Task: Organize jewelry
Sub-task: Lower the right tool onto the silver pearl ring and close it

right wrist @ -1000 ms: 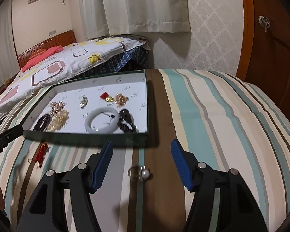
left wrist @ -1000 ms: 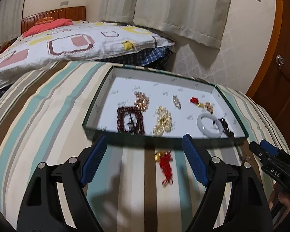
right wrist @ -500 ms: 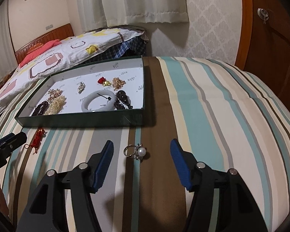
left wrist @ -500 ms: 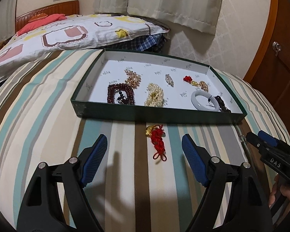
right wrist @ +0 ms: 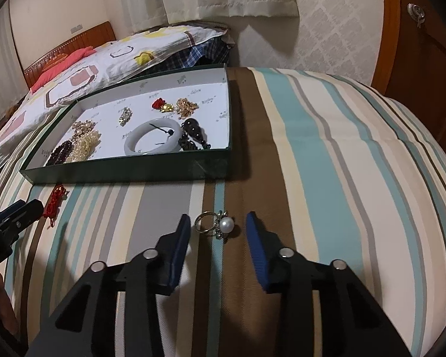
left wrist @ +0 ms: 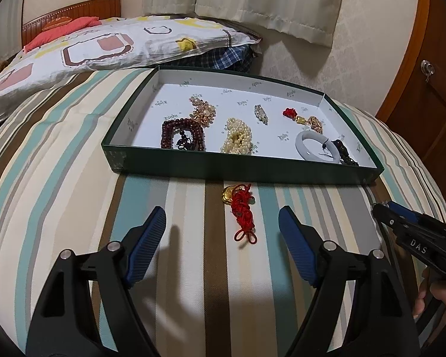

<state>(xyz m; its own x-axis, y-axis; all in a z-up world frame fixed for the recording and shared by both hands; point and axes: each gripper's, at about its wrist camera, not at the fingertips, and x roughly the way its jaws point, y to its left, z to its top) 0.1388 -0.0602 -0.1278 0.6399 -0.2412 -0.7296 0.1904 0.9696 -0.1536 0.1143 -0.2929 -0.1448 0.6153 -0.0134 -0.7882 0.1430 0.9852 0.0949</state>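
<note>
The green tray sits on the striped bedspread, with open cloth to its right and in front of its near wall. Compared with 0.5 s ago, both grippers are lower and closer to their targets. The left gripper, released, flanks the red knotted charm lying just outside the tray. The right gripper, jaws spread but narrower, brackets the pearl ring without touching it.
</note>
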